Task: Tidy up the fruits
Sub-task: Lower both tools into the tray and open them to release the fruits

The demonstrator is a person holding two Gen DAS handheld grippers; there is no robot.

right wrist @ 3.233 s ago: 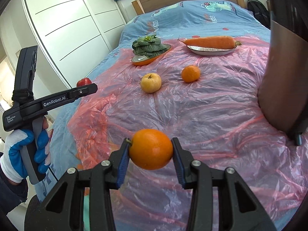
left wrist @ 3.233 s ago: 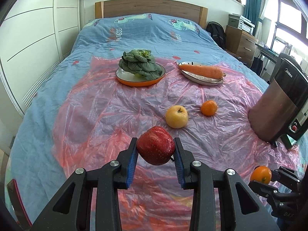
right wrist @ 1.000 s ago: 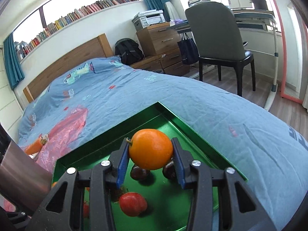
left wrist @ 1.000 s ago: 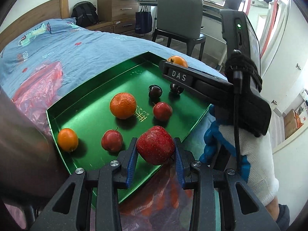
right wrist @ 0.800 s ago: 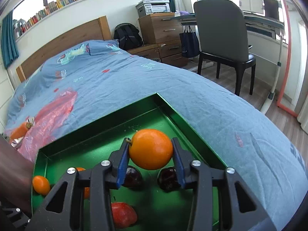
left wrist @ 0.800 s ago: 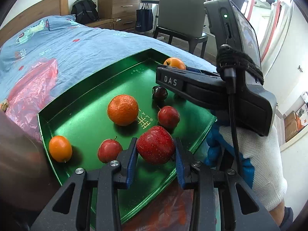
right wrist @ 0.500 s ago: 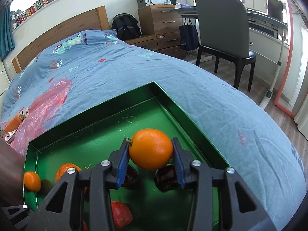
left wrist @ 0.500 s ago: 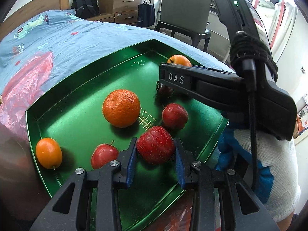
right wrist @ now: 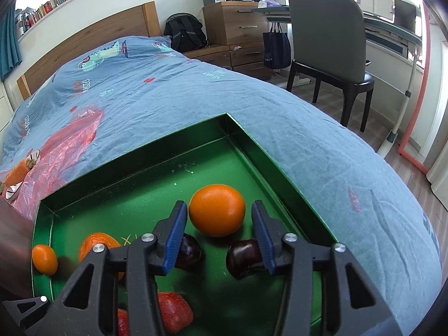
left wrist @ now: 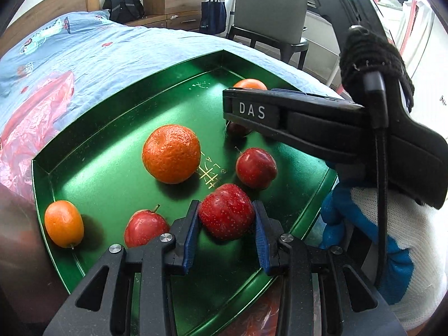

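A green tray lies on the bed and holds several fruits. My left gripper has its blue pads slightly parted around a red apple that sits low over the tray's near edge. My right gripper is open, with gaps on both sides of an orange resting on the tray near its far right corner. Two dark plums lie under the right gripper's fingers. The right gripper body crosses the left wrist view.
In the tray lie a large mandarin, a small red apple, another red apple and a small orange fruit. A pink plastic sheet covers the bed to the left. A chair stands beyond the bed.
Both grippers moved from the fruit spread to the green tray and lowered into it. The right gripper opened and let the orange go onto the tray. The left pads eased apart around the apple.
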